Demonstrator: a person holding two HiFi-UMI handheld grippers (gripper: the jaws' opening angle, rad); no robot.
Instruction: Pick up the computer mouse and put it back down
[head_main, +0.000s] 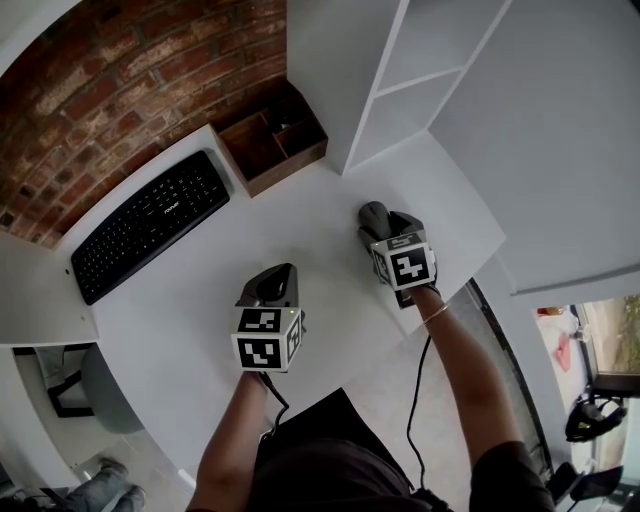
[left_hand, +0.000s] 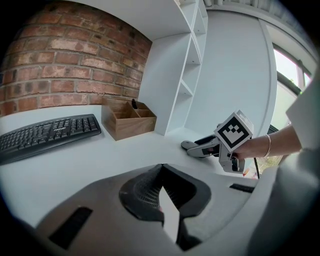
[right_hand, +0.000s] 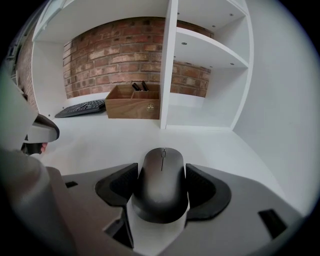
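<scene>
While my right claw (right_hand: 161, 172) is clenched on the computer mouse (right_hand: 160, 192), one pad pressed to each flank, I cannot tell whether the mouse sits on the white desk (right_hand: 100, 140) or hangs just clear of it. It lies in my grip toward the desk's right side, near the edge.

My worry is the shell. It looks smooth and rounded and narrows toward the nose, so a squeeze that is uneven or too hard could squirt it forward out of the pads. A tilt of my wrist could let it slide out the same way. So close to the edge, a slipped mouse might go over to the floor. Coming down crooked could land it on one corner, so that it rocks when I let go.

My left claw (left_hand: 162, 167) is closed on nothing and waits apart, over bare desk.

Counted: two claws, one mouse, one black keyboard (left_hand: 47, 134), one wooden organiser (right_hand: 132, 107) holding two dark pen-like sticks (right_hand: 138, 86), and one white shelf unit (right_hand: 167, 65).
</scene>
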